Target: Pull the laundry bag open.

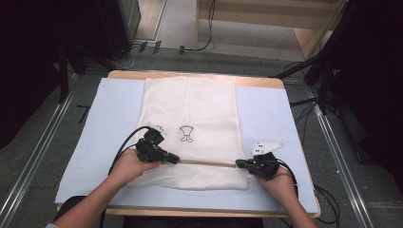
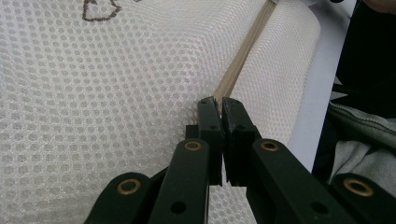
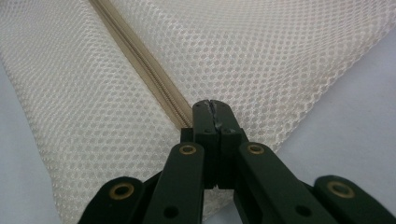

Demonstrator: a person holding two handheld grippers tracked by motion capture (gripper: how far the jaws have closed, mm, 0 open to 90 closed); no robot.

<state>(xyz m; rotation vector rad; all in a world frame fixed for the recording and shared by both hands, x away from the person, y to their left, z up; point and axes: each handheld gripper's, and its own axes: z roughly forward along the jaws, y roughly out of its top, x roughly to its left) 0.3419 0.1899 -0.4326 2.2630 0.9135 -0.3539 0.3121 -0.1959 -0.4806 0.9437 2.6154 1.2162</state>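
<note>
While the table point(image 1: 114, 123) carries a white mesh bag point(image 1: 199, 109) at its centre, the bag's tan zipper point(image 1: 209, 164) runs toward six o'clock; the left tool point(image 1: 175, 159) and right tool point(image 1: 239, 164) are clamped on its ends.

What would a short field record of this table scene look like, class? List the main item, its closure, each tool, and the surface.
main item: white mesh laundry bag, lying flat, a small dark print on it
closure: beige zipper running across the bag near its front edge
left tool: jaws shut at the zipper's left end
right tool: jaws shut at the zipper's right end, by the bag's edge
surface: pale blue mat on a wooden table
</note>
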